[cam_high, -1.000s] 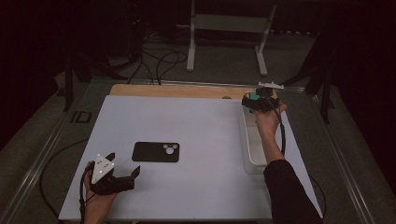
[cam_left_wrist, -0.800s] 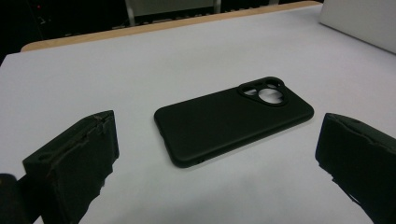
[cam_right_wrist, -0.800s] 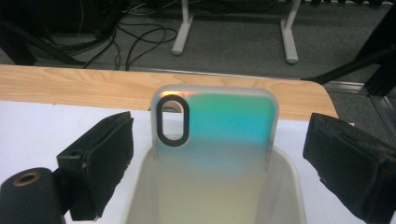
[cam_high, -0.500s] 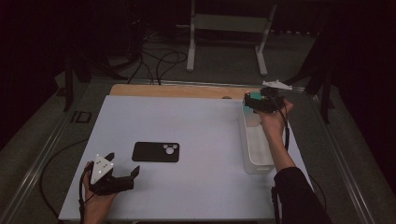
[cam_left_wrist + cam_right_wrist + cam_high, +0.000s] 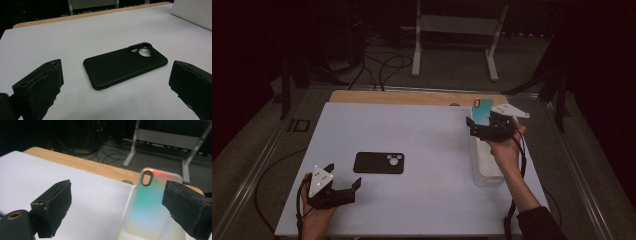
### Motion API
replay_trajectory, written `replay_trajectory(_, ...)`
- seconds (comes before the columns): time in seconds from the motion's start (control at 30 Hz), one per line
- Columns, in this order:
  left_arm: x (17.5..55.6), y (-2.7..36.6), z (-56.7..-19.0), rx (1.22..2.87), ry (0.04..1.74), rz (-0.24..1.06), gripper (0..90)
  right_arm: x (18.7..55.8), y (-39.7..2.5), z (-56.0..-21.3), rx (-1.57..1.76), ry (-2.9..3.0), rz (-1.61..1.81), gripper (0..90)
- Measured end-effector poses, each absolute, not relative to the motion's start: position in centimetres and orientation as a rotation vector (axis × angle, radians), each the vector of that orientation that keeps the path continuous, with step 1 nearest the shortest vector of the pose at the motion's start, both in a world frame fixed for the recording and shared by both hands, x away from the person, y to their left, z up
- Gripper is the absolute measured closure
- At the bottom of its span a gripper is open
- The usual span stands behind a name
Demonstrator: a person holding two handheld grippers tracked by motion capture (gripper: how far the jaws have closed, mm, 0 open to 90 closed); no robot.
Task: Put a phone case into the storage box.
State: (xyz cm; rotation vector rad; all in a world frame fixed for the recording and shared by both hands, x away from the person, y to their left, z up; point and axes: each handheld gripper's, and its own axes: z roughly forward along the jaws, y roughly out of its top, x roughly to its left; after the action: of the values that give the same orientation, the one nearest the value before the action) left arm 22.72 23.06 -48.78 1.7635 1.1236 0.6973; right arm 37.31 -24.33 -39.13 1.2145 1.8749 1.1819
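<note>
The iridescent phone case [image 5: 150, 207] is standing nearly upright in the far end of a clear bin [image 5: 486, 167], its upper half rising above the rim, and it is sitting just inside the right-hand jaw of the right gripper [image 5: 484, 125]. Those jaws are spreading wide, and whether that jaw is touching the case I cannot tell; the other jaw is standing well apart from it, leaving open room over the white table top [image 5: 422, 135]. Beyond the jaws the white top is ending at a wooden edge strip [image 5: 82, 163]. The black phone case [image 5: 125, 65] is lying flat, camera cutout up, between and just beyond the jaws of the left gripper [image 5: 343, 189], which are also spreading wide and touching nothing. Bare white surface is running all around that case, with the near table edge close behind the left gripper. Counted: two phone cases, one bin, two grippers.
</note>
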Motion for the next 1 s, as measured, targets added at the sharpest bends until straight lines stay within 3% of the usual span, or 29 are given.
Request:
replay_trajectory(0.43, 22.7, 22.9, -48.8, 1.765, 1.120, 0.696, 0.0, 30.7, -25.0, -40.9, 1.121, 1.926, 1.308, 9.2)
replay_trajectory(0.63, 22.7, 23.0, -48.7, 1.742, 1.119, 0.681, 0.0, 29.9, -25.1, -41.4, 1.123, 1.929, 1.320, 9.2)
replay_trajectory(0.67, 22.7, 23.0, -48.7, 1.743, 1.119, 0.682, 0.0, 27.8, -25.4, -43.1, 1.079, 1.932, 1.326, 9.2)
replay_trajectory(1.0, 22.6, 23.0, -48.5, 1.737, 1.111, 0.688, 0.0, 24.8, -26.7, -45.4, 1.041, 1.877, 1.398, 9.2)
